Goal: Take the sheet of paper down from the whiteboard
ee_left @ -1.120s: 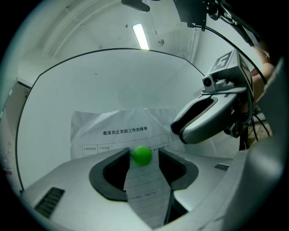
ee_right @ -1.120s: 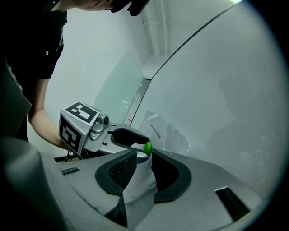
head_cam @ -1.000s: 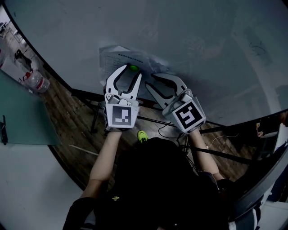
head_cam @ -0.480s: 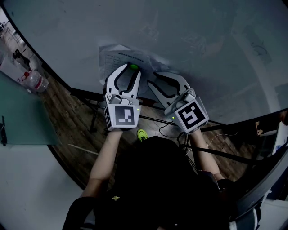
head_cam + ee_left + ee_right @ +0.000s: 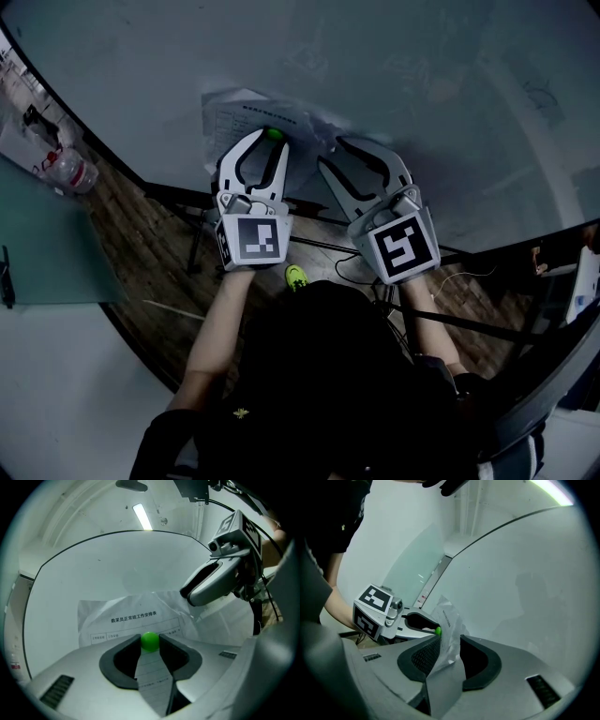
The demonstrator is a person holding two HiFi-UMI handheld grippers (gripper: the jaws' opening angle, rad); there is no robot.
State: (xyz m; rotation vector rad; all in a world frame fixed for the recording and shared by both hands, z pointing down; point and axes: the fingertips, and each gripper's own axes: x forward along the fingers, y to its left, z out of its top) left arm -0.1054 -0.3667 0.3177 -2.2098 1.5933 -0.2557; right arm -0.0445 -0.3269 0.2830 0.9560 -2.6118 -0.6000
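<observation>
left hand-held gripper (image 5: 271,139): jaws have just been closing; pads now touch the green magnet (image 5: 150,641) on both sides
green magnet: on the sheet of paper (image 5: 123,617), just below its heading
sheet of paper: on the whiteboard (image 5: 112,564), right side crumpled and lifted off
right hand-held gripper (image 5: 449,642): jaws have just been opening, now wide apart; crumpled paper edge between them, not pinched

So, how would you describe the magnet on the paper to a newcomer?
Start at the big whiteboard, then the crumpled sheet of paper low on it. The green magnet is a small round knob below the sheet's printed heading, the only bright-coloured thing on the board.
</observation>
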